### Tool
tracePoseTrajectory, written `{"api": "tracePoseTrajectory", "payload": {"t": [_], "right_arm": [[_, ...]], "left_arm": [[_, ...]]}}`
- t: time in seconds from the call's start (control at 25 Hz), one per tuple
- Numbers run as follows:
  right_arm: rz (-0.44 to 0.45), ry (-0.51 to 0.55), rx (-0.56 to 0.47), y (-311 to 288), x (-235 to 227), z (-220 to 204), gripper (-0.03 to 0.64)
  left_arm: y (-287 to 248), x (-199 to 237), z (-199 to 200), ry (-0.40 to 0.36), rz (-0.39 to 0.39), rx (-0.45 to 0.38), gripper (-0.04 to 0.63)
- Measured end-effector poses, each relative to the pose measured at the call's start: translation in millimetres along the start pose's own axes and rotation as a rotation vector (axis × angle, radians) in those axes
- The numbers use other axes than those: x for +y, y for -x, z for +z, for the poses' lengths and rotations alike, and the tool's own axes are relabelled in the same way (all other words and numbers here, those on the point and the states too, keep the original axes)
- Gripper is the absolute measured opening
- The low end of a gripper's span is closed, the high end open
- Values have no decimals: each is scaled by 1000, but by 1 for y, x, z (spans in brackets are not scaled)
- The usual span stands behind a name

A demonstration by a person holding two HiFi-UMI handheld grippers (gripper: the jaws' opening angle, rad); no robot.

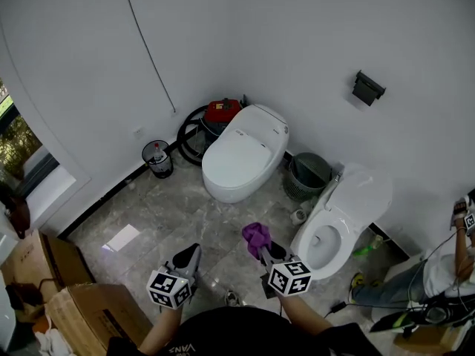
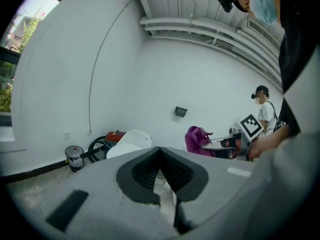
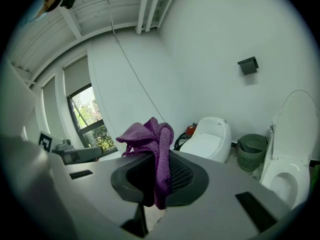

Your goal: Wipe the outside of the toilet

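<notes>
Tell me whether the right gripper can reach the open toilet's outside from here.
Probably yes: the right gripper, shut on the purple cloth, hangs close beside the open toilet, and nothing visible stands between them.

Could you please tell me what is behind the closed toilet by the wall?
A red appliance with a coiled black hose stands behind the closed toilet; its lower part is hidden by the toilet.
</notes>
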State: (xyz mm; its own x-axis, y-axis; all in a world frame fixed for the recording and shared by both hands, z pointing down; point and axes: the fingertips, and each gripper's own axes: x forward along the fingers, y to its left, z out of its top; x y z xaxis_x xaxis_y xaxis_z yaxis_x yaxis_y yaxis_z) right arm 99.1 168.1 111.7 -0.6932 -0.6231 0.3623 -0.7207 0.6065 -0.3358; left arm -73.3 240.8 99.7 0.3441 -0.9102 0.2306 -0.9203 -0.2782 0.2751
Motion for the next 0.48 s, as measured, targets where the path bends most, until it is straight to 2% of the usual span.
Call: {"api": "tracePoseTrajectory", "payload": {"t": [0.12, 0.48], "right_arm": [[-35, -13, -9, -18, 2, 7, 42], [-165, -59, -51, -84, 27, 24, 42]], "left_arm": [[-13, 20, 6, 8, -39, 19, 0], [-45, 96, 37, -51, -197, 78, 0]]}}
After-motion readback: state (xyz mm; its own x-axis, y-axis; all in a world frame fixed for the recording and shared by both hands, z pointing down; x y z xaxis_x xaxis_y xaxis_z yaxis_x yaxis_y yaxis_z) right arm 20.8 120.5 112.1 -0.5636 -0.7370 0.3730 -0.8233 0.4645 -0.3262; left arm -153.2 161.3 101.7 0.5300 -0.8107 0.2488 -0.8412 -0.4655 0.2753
